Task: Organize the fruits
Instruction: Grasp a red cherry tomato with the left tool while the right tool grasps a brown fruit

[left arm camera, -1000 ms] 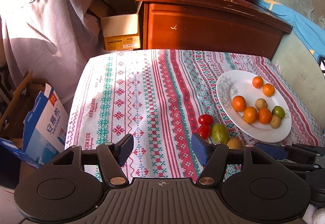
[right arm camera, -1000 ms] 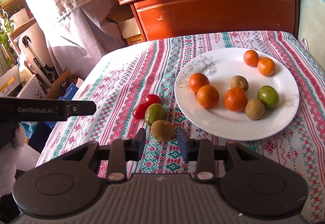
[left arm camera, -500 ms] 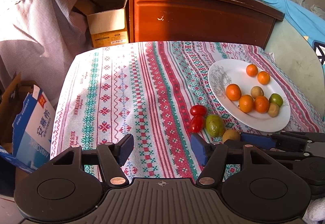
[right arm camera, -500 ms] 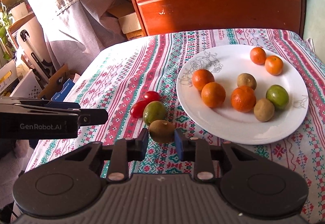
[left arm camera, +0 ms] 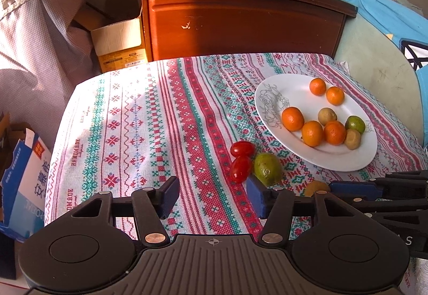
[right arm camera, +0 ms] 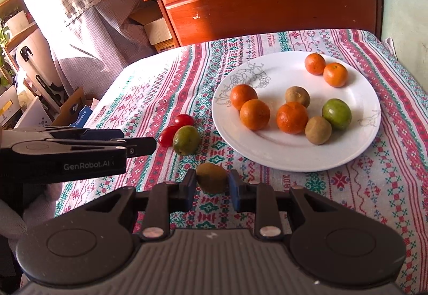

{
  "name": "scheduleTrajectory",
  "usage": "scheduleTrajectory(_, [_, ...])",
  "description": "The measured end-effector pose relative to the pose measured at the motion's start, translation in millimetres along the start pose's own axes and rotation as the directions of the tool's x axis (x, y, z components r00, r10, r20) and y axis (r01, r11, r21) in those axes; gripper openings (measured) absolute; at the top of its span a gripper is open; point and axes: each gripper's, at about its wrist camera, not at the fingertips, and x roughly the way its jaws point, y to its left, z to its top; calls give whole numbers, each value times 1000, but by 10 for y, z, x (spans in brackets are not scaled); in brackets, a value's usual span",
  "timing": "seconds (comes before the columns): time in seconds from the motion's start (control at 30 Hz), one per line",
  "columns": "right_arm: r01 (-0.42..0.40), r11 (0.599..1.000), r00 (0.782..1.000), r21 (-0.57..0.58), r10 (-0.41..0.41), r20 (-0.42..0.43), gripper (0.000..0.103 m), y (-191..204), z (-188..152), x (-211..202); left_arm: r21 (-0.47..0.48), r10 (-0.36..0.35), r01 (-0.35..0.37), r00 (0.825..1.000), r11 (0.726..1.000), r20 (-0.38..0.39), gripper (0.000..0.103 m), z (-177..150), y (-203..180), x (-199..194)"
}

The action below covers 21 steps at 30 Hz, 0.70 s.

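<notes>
Right hand-held gripper [right arm camera: 211, 184] clamped on a brown kiwi [right arm camera: 212, 181] just above the table [right arm camera: 347, 188], at seven o'clock of the white plate [right arm camera: 270, 150], left hand-held gripper [left arm camera: 212, 197] spread wide, holding nothing, green fruit [right arm camera: 186, 140] at its one o'clock

Two tomatoes [left arm camera: 241, 163] and a green fruit [left arm camera: 267, 168] are seen beside the plate [left arm camera: 270, 97]; the left gripper [left arm camera: 212, 194] is held wide apart above the cloth [left arm camera: 133, 121].

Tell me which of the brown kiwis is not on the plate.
The kiwi between the pads of the right claw. It sits over the tablecloth, near the green fruit, while the other two brown kiwis lie on the white plate.
</notes>
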Motion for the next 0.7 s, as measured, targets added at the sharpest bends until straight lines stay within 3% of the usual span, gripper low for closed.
scheduleTrajectory(0.7, [-13, 1000, 1000, 25, 13, -13, 29, -23, -20, 1, 42, -51, 50, 999, 998, 19, 35, -18, -165, 280])
